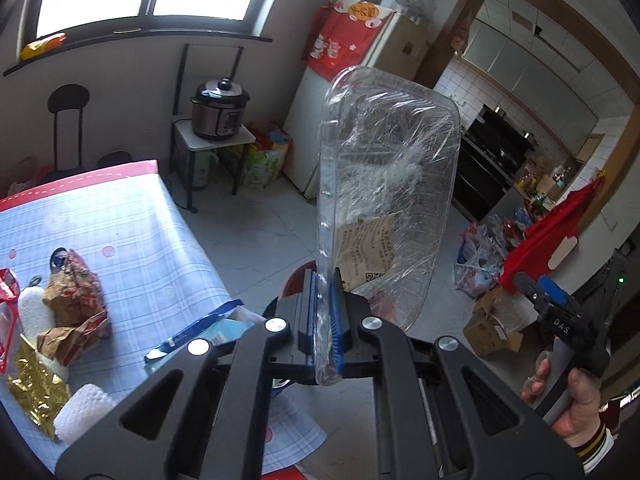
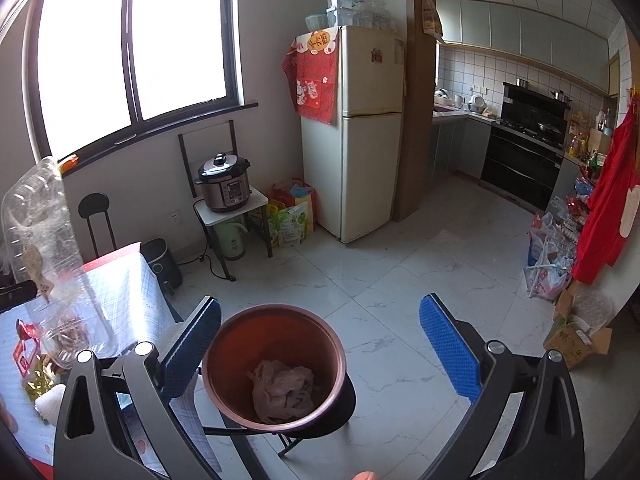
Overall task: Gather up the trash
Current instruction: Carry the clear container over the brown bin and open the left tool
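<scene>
My left gripper (image 1: 323, 312) is shut on the edge of a clear plastic clamshell container (image 1: 384, 184) and holds it upright in the air beside the table; the container also shows at the left of the right wrist view (image 2: 44, 248). My right gripper (image 2: 320, 344) is open and empty, its blue pads (image 2: 448, 348) spread above a brown-red trash bin (image 2: 276, 364) that stands on a black chair and holds a crumpled bag (image 2: 284, 394). The right gripper also shows in the left wrist view (image 1: 548, 300).
A table with a blue checked cloth (image 1: 132, 232) carries crumpled paper bags (image 1: 72, 300), gold foil (image 1: 32, 392), white foam pieces (image 1: 80, 412) and a blue-edged packet (image 1: 196, 332). A fridge (image 2: 360, 136), a pressure cooker on a stand (image 2: 224, 184) and floor bags (image 2: 548, 260) lie beyond.
</scene>
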Available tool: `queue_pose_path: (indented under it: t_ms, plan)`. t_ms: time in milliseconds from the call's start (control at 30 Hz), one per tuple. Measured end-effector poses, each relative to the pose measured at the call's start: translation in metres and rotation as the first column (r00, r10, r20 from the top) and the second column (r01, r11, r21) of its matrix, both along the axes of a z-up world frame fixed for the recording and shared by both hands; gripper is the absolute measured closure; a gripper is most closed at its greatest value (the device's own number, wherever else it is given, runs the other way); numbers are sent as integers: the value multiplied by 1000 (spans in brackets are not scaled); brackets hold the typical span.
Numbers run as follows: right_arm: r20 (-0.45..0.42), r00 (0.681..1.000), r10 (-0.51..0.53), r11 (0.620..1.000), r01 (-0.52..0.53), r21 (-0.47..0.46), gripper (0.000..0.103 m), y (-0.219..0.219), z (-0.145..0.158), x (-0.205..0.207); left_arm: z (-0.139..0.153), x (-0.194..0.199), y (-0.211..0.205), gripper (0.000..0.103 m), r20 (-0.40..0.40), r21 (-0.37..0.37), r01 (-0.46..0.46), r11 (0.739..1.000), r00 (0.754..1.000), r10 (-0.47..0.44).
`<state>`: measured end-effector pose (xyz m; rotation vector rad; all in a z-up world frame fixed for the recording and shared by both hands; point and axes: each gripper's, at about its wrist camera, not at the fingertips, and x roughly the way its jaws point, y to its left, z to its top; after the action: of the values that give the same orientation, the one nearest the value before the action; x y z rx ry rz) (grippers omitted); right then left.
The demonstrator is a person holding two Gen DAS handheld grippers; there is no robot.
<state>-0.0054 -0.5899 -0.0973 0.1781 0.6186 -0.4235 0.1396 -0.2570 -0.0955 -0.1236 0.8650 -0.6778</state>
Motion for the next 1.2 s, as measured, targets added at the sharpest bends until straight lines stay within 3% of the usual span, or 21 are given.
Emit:
queue_pose_path:
  t_ms: [333,400,433,533,733,1000,1200]
  plan:
    - [-46,998,-46,999,47,18,6,-36,-21,-23,-36,35,-115,91,30,-10,92,996,995,-91]
    - [-43,998,-49,999,50,21,6,-40,-22,-24,-41,41,-132,51,39,-35,142,989,989,-141]
    - [-44,998,-50,998,51,23,6,-42,-23,-24,-42,43,-134,13,51,-33,128,991,991,-126]
    - [-39,998,-51,998,52,27,6,-44,-23,-25,-38,41,-127,11,82,-72,104,992,992,-98]
    - [-25,999,-34,998,35,48,6,-38,-22,-16,-20,35,-85,6,128,-24,54,998,990,-50]
    - [-4,999,47,998,-47,34,6,3,-9,9,12,22,18,6,174,-5,-117,993,978,116]
    - [2,990,138,990,-138,20,6,51,1,31,27,8,117,6,199,11,-297,955,936,289]
